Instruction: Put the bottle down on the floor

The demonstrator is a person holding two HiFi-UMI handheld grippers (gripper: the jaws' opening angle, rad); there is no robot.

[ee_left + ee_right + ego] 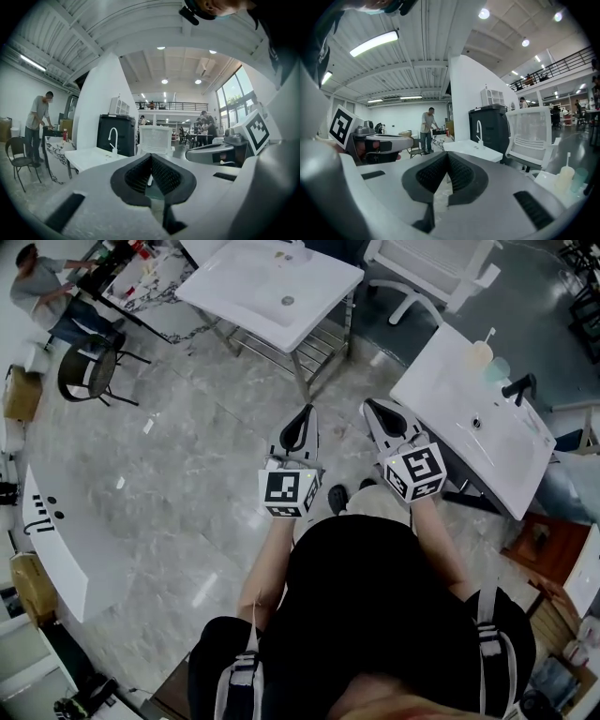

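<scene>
Left hand-held gripper (151, 158) and right hand-held gripper (448, 158) seem closed, empty.

Head view: both hands hidden under the left tongs (307, 411) and right tongs (369, 404); floor (187, 484) below blocked by the person's torso (375, 615). White chair (431, 263) cut by the top edge. Pale bottle (480, 352) on the right surface (450, 390) too small for detail, soft in right gripper view. Far people (206, 127) in left gripper view too tiny to tell apart.
</scene>
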